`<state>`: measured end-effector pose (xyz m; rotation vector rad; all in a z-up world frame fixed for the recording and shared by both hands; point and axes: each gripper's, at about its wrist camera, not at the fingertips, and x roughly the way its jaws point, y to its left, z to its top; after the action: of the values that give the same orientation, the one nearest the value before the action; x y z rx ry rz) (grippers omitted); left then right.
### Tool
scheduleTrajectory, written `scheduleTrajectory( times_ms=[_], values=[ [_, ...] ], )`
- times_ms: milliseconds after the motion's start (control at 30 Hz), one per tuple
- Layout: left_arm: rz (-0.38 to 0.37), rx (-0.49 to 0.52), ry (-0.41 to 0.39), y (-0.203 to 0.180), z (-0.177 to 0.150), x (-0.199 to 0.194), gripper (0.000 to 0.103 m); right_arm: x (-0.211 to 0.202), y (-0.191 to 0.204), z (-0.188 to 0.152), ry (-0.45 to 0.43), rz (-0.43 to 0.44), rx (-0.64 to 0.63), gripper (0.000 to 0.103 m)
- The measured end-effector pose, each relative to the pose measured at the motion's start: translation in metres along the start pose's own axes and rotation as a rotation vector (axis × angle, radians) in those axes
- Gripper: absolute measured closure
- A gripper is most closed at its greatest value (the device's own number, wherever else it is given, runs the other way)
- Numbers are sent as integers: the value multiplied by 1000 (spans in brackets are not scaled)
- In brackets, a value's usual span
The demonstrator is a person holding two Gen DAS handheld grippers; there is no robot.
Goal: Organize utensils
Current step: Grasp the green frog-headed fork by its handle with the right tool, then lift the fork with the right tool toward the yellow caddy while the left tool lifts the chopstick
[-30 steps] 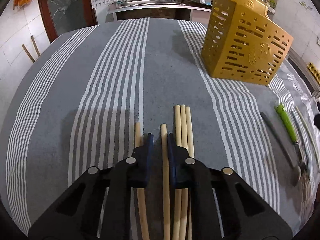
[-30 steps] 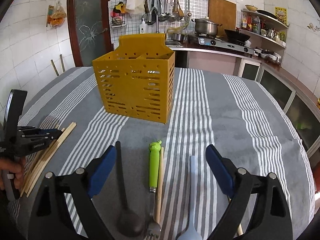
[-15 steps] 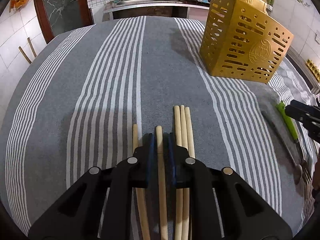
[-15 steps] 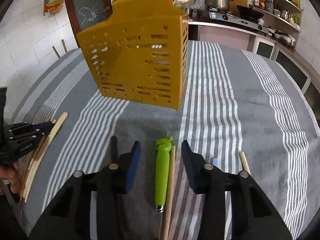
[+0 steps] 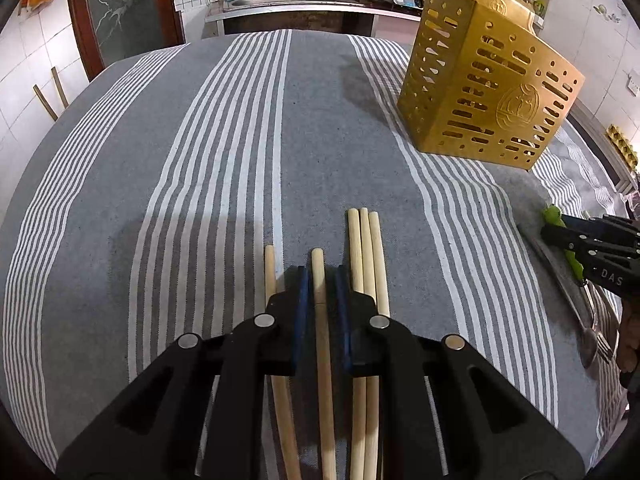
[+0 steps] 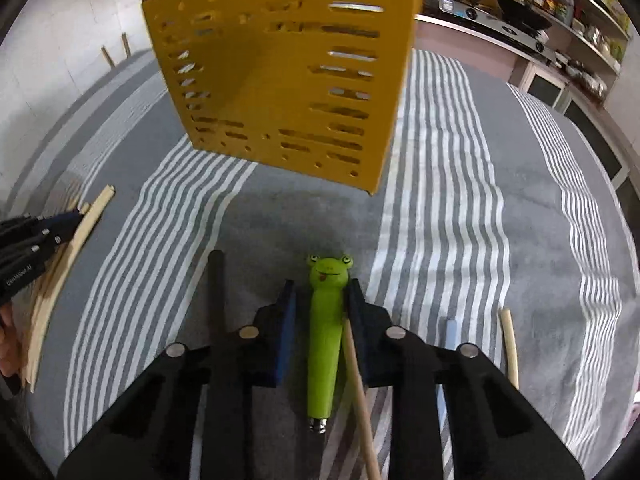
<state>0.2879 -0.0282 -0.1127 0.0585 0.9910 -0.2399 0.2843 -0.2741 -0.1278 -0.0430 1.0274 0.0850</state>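
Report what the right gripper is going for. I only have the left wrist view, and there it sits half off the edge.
Observer: The right gripper straddles the green frog-headed handle. Its jaws are closing, and a gap shows on one side.
Operator: Check for anything else in the bite.
Observer: A loose chopstick lies against that handle, under the finger on the picture's right, so it may get pinched too.
Operator: List what lies beyond it.
Observer: A pale blue handle, then another chopstick, both flat on the cloth.
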Motion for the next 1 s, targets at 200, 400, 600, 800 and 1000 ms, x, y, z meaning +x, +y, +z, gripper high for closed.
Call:
scheduleTrajectory(
  times_ms=[200,400,600,800,1000],
  values=[
    [-7,-3,20,0,7,7,92,2,-3,10,20,53,24,85],
    [0,-8,8,0,6,4,99,-19,-13,-2,-54,120,96,85],
    [-7,-4,11,-5,8,-2,99,-52,-16,-8,-135,139,102,85],
    [1,10,-11,-11,16,-19,99,-74,-27,-11,-190,155,108,85],
    [-25,-6,-111,-15,27,-60,99,-99,-30,-11,-270,157,106,85]
  ],
)
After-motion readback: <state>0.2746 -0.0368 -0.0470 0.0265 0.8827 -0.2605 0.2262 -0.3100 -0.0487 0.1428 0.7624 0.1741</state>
